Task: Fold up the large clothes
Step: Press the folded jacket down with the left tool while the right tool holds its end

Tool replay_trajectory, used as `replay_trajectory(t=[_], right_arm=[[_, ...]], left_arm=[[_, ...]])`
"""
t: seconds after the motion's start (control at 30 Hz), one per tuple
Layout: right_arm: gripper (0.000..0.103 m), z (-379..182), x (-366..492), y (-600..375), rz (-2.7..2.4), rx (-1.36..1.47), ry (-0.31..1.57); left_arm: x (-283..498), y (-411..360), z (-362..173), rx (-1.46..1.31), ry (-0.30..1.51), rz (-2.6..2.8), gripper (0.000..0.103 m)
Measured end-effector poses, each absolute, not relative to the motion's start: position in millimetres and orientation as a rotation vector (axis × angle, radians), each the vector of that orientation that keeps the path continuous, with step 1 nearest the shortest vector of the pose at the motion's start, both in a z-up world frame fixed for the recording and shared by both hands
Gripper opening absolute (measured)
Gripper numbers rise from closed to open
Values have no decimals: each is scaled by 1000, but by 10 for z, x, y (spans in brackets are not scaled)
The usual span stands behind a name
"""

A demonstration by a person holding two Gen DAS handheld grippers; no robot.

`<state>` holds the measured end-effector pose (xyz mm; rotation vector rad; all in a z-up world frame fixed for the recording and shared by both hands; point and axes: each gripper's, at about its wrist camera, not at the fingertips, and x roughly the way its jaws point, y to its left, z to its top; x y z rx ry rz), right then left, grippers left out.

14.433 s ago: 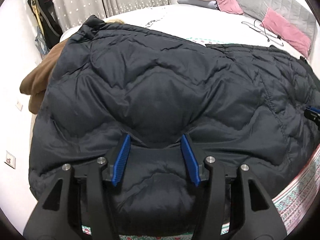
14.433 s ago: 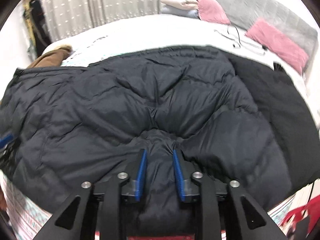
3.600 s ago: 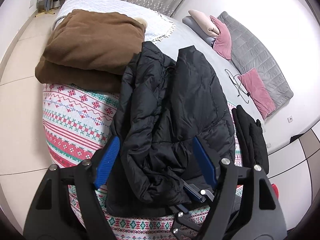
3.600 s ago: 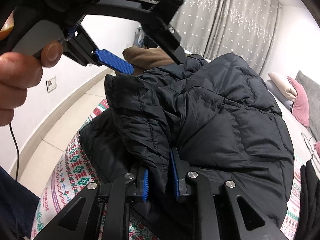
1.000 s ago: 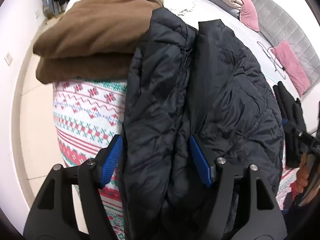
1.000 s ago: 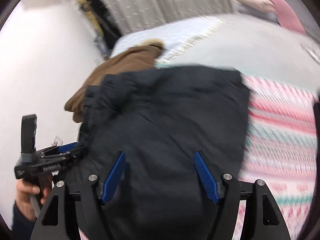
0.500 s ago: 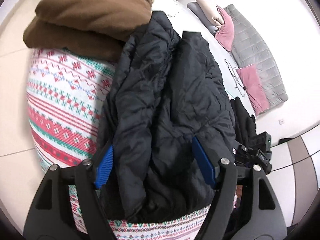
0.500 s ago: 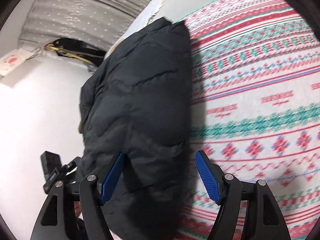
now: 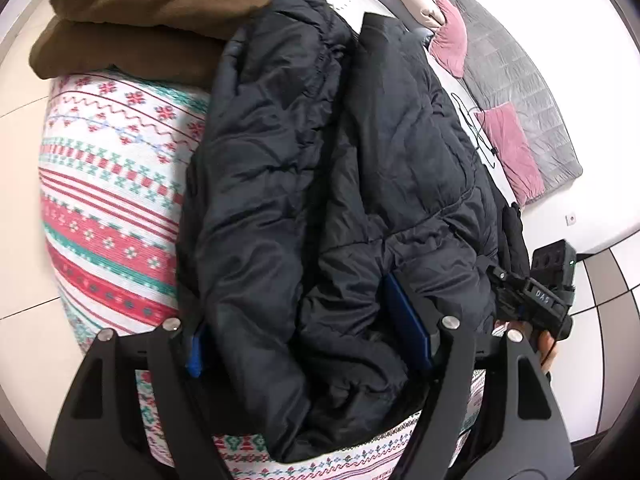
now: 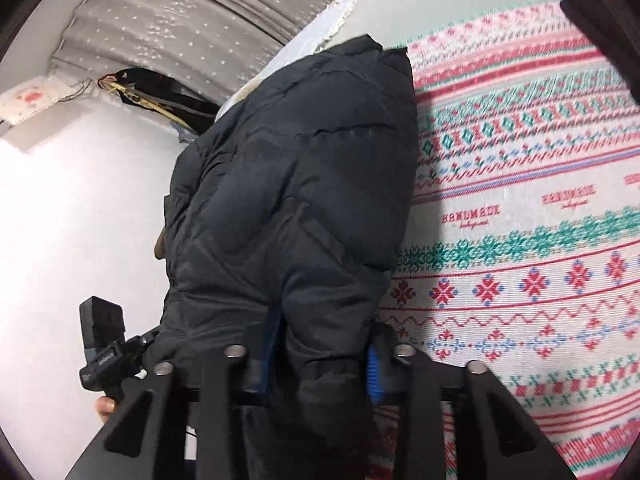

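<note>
Black puffer jacket (image 9: 320,184): lay folded lengthwise into a long bundle on the patterned bedspread (image 9: 108,200), its near end reaching the bed's near edge.
Brown folded garment (image 9: 132,12): sat at the bed's far left corner, touching the jacket's far end.
Left gripper (image 9: 308,332): jaws stood wide, straddling the bundle's near end; fabric bulged between the blue pads but I could not tell whether they pinched it.
Jacket's handling: it looked soft, puffy and light, with a slick shell likely to slide and spring open; best taken deep across a thick doubled edge, not by a single layer.
Right gripper (image 10: 320,352): jaws narrowed around a thick roll of the jacket's (image 10: 296,200) end, apparently clamping it.
Bedspread's right side (image 10: 520,220): lay bare beside the bundle.
Other dark garment (image 9: 510,236): rested against the jacket's right flank.
</note>
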<state>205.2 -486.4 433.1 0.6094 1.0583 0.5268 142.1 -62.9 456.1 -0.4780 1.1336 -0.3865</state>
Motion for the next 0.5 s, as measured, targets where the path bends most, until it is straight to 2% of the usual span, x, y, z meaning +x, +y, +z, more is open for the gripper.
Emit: replay_trajectory(t=[0.27, 0.43, 0.5], right_arm=[[27, 4681, 1965, -5144, 483, 486, 1045], [42, 4599, 2076, -5139, 495, 463, 1089], [52, 4518, 2101, -5120, 512, 502, 1106]], left_arm=[[1366, -1083, 4538, -494, 1127, -487, 75], [1325, -1066, 4536, -488, 1145, -477, 75], [1303, -998, 4515, -497, 1159, -477, 75]])
